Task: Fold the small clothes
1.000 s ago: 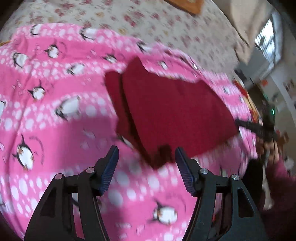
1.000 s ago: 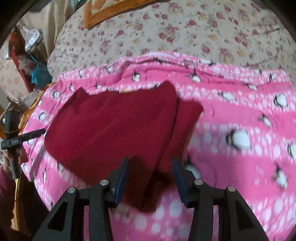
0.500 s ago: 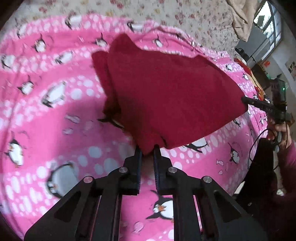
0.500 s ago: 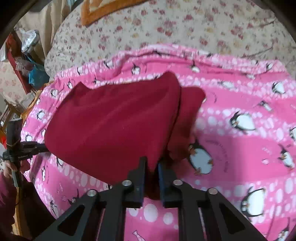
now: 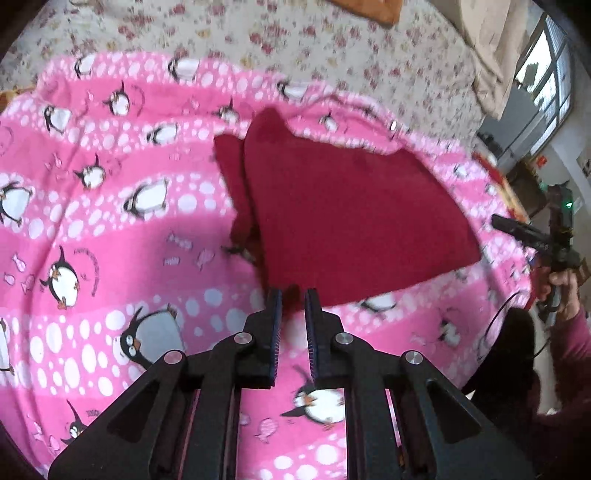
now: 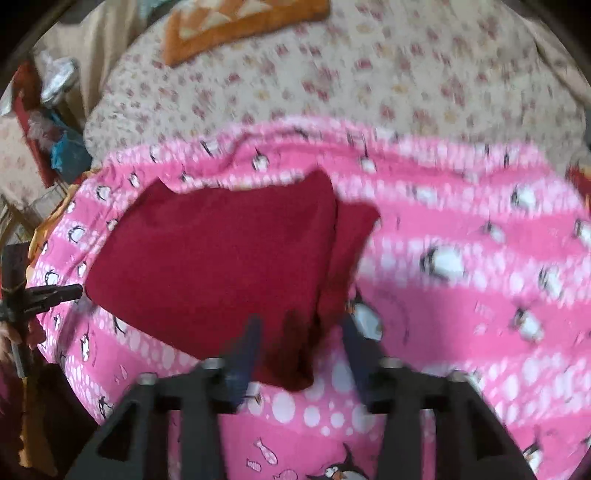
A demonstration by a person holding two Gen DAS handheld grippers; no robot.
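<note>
The left tongs (image 5: 293,295) stand narrow, a small gap between the fingers, their tips at the near corner of the dark red garment (image 5: 343,214); whether they pinch it is unclear. The right tongs (image 6: 301,334) gape wide around the opposite corner. The garment lies folded on a pink penguin blanket (image 5: 110,229) spread over the floral bed (image 6: 332,81).

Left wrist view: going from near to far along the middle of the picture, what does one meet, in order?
left gripper → red garment → pink penguin blanket → floral bedspread → orange-edged cloth
</note>
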